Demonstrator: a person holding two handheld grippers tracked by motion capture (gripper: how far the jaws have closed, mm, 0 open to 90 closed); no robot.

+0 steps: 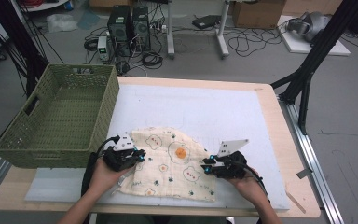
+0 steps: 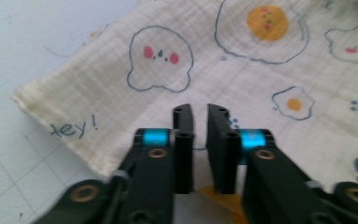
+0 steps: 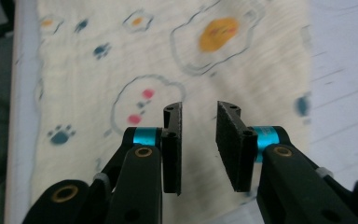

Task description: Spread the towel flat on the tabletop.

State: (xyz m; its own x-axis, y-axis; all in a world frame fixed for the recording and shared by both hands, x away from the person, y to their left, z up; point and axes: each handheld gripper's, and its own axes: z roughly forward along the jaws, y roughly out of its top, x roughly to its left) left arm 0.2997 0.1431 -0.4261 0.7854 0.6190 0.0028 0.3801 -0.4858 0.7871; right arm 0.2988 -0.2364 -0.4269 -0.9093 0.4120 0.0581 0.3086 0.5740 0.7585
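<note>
A cream muslin cloth (image 1: 165, 179) printed with fried eggs, little ghosts and paw prints lies crumpled on the white mat near the table's front edge. My left gripper (image 1: 142, 155) rests at the cloth's left edge. In the left gripper view its jaws (image 2: 199, 109) stand a narrow gap apart above the cloth (image 2: 242, 70), near the corner that reads "hey!", with nothing pinched. My right gripper (image 1: 205, 167) is at the cloth's right side, pointing left. In the right gripper view its jaws (image 3: 199, 107) stand wider apart over the cloth (image 3: 98, 84), empty.
A green woven basket (image 1: 105, 112) stands empty at the table's left, close to my left gripper. The white mat (image 1: 200, 112) covers most of the wooden tabletop (image 1: 284, 154). Beyond the table, computers, cables and black frame legs stand on the floor.
</note>
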